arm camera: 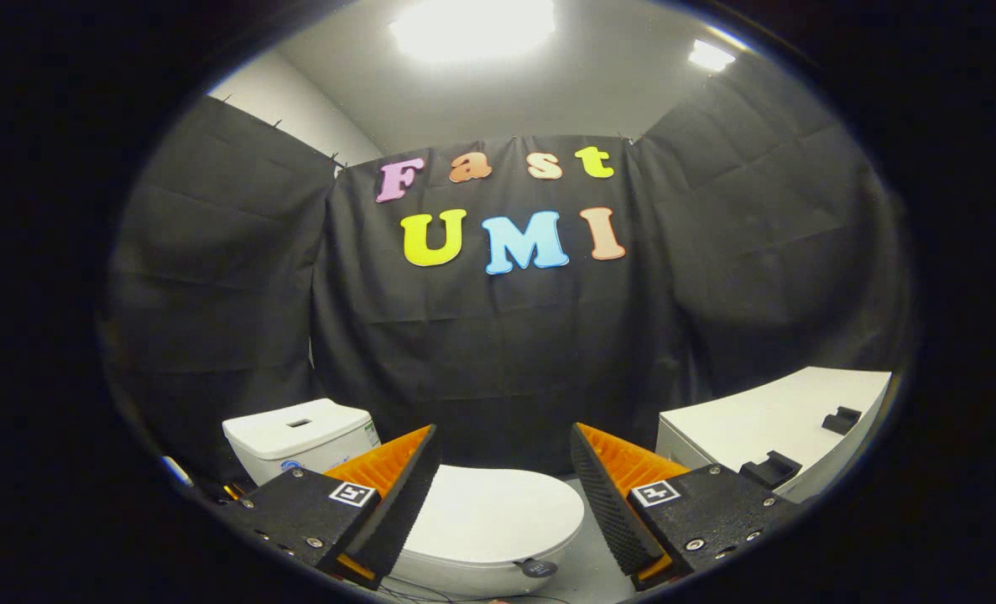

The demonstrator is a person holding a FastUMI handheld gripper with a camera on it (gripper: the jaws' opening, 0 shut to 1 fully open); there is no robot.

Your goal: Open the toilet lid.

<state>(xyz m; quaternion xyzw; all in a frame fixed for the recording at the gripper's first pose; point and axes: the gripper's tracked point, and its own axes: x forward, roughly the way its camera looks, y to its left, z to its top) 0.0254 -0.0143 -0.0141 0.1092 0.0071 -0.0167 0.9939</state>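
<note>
A white toilet stands on the floor below and just ahead of my fingers. Its lid point(493, 516) lies flat and closed over the bowl, and the white tank point(300, 436) rises behind it to the left. A small dark round tag point(538, 568) sits at the lid's near rim. My gripper point(504, 453) hovers above the lid, open, with a wide gap between the two black-padded orange fingers point(405, 495) and nothing in that gap. The left finger overlaps the lid's left edge in the picture; the right finger is beside the lid's right edge.
A white cabinet or counter point(766, 419) with two small black brackets point(770, 468) on its top stands to the right of the toilet. Black cloth walls close in the booth behind and on both sides. A strip of grey floor point(590, 570) shows between toilet and cabinet.
</note>
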